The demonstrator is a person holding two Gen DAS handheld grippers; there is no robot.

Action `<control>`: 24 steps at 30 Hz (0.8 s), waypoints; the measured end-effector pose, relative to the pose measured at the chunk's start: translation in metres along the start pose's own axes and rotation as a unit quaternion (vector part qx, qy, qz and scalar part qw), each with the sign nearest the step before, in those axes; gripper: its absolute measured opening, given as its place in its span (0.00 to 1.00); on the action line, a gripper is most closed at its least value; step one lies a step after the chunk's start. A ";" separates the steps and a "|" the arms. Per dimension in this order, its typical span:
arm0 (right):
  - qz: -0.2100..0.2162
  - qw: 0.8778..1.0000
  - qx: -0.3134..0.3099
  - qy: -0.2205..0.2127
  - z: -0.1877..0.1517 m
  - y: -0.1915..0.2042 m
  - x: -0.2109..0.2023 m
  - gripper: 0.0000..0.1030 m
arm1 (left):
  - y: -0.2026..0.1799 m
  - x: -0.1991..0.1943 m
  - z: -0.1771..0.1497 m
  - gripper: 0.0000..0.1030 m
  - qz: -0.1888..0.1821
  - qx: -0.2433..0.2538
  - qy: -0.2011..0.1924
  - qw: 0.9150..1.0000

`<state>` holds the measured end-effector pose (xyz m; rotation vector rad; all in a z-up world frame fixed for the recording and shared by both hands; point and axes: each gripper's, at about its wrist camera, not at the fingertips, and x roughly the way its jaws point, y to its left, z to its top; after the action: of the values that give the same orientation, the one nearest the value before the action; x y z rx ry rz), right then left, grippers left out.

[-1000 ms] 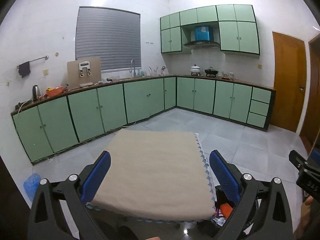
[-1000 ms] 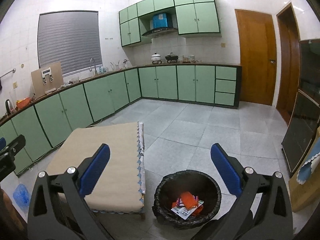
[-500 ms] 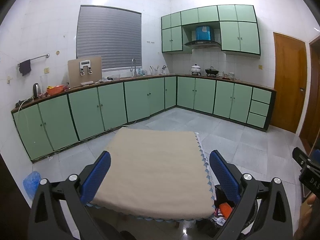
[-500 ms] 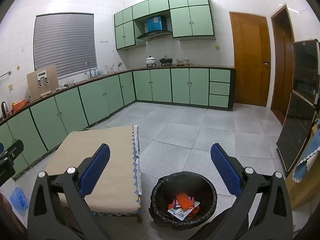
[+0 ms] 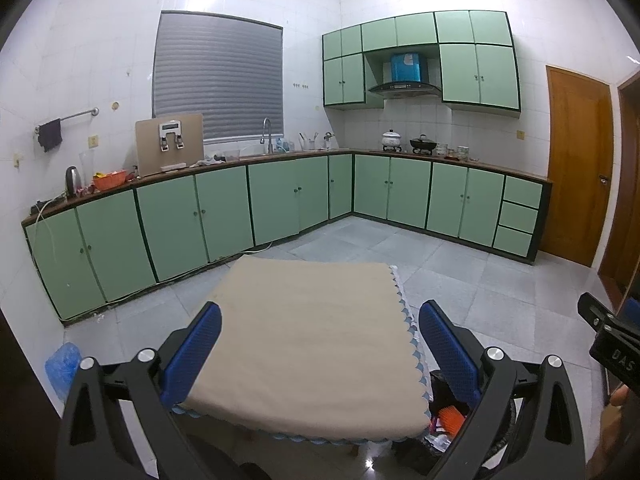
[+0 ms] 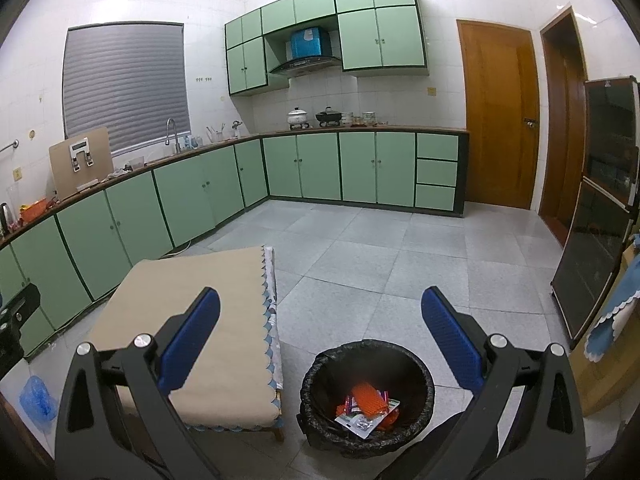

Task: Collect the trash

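A black-lined trash bin [image 6: 366,398] stands on the floor to the right of a low table, holding orange and white wrappers [image 6: 366,404]. My right gripper [image 6: 320,330] hangs open above the bin with nothing between its blue pads. In the left wrist view the left gripper [image 5: 320,342] is open and empty over the table's beige cloth [image 5: 312,340], and the bin [image 5: 448,420] peeks out past the cloth's right edge. Part of the other gripper [image 5: 612,348] shows at the far right.
Green cabinets [image 6: 200,196] with a cluttered counter run along the left and back walls. A wooden door [image 6: 498,120] and a dark glass cabinet [image 6: 600,208] are at the right. A blue bag [image 6: 38,400] lies on the grey tile floor at the left.
Both grippers have risen and tilted back a little, so the table and bin sit lower in view. Both stay open and empty.
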<state>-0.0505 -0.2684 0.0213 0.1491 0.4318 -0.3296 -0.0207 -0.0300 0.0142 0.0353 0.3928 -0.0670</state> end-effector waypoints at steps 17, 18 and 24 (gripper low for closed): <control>0.000 1.000 0.003 0.002 0.001 -0.003 0.002 0.95 | 0.001 0.000 -0.001 0.94 -0.001 0.001 0.003 1.000; 0.000 1.000 0.003 0.002 0.001 -0.002 0.002 0.95 | 0.001 0.000 -0.001 0.94 -0.001 0.001 0.003 1.000; 0.000 1.000 0.002 0.001 0.001 -0.003 0.002 0.95 | 0.000 0.000 0.000 0.94 -0.001 0.001 0.002 1.000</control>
<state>-0.0495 -0.2715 0.0214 0.1540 0.4339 -0.3313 -0.0210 -0.0302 0.0140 0.0369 0.3971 -0.0691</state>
